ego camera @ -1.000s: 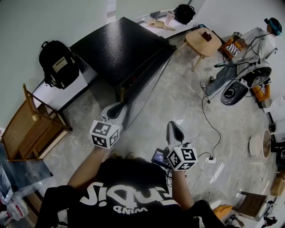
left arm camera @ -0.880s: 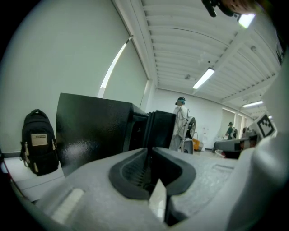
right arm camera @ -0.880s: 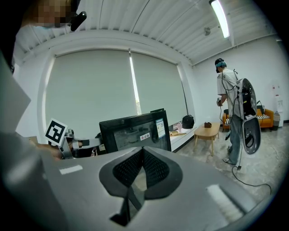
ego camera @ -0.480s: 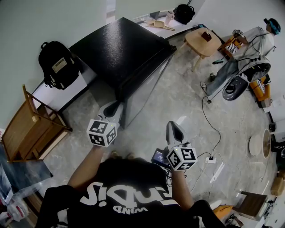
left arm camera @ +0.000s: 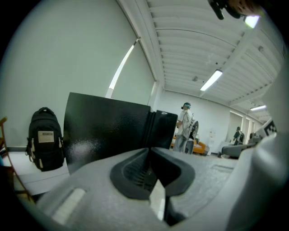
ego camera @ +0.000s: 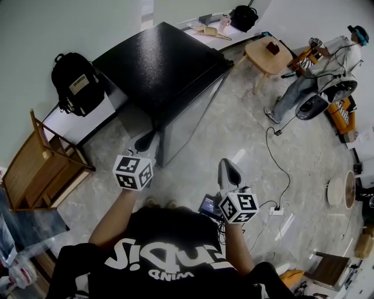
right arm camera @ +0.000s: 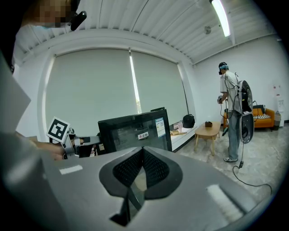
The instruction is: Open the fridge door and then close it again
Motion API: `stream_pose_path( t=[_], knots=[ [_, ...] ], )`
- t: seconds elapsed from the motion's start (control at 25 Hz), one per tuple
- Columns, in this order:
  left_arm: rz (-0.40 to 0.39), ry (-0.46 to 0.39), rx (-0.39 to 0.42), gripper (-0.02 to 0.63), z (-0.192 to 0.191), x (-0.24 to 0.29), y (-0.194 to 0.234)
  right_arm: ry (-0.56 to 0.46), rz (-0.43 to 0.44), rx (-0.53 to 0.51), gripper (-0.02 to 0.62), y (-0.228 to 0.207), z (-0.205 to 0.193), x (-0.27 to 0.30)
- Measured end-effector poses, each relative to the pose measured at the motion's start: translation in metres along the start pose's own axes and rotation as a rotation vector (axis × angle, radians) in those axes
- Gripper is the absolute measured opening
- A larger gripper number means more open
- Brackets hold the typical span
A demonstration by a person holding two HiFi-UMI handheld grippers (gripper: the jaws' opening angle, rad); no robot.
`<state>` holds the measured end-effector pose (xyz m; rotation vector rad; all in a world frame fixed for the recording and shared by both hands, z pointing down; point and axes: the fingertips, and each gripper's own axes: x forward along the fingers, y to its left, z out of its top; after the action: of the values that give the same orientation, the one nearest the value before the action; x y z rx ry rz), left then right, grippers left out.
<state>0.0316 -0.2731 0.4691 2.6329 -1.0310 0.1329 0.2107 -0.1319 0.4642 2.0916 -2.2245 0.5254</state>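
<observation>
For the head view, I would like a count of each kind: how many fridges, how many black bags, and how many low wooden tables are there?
Fridge: 1
Black bags: 2
Low wooden table: 1
Total: 4

The grey marbled floor (ego camera: 234, 128) carries the black fridge (ego camera: 158, 64). In the head view, a low wooden table (ego camera: 266, 55) stands right of the fridge and a wooden frame (ego camera: 41, 169) left of it. Well right of the fridge lies a white power strip (ego camera: 276, 209) with its black cable (ego camera: 274, 153).
</observation>
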Motion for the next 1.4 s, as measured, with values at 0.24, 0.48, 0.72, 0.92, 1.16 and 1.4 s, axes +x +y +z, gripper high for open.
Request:
stream_pose_path(
  t=[0.24,0.48,0.72,0.92,1.16,1.4],
  knots=[
    [-0.001,0.001,0.003,0.014,-0.001,0.001,0.001,0.001,0.011,-0.001,-0.002,0.003,-0.001,0.005],
    [0.009,0.003,-0.003,0.008,0.000,-0.001,-0.002,0.002,0.022,0.001,-0.002,0.004,0.001,0.004],
    [0.027,0.008,-0.019,0.000,-0.004,-0.014,0.006,-0.001,0.035,0.000,-0.002,0.010,0.000,0.003],
    [0.015,0.009,-0.018,0.000,-0.005,-0.033,0.000,-0.004,0.045,-0.005,-0.002,0.015,0.000,-0.001],
    [-0.003,0.017,0.010,0.000,-0.008,-0.059,-0.012,-0.017,0.062,-0.007,-0.002,0.021,0.001,-0.004],
    [-0.003,0.004,0.028,0.000,-0.007,-0.089,-0.014,-0.022,0.102,-0.024,-0.002,0.037,0.002,-0.011]
  ],
)
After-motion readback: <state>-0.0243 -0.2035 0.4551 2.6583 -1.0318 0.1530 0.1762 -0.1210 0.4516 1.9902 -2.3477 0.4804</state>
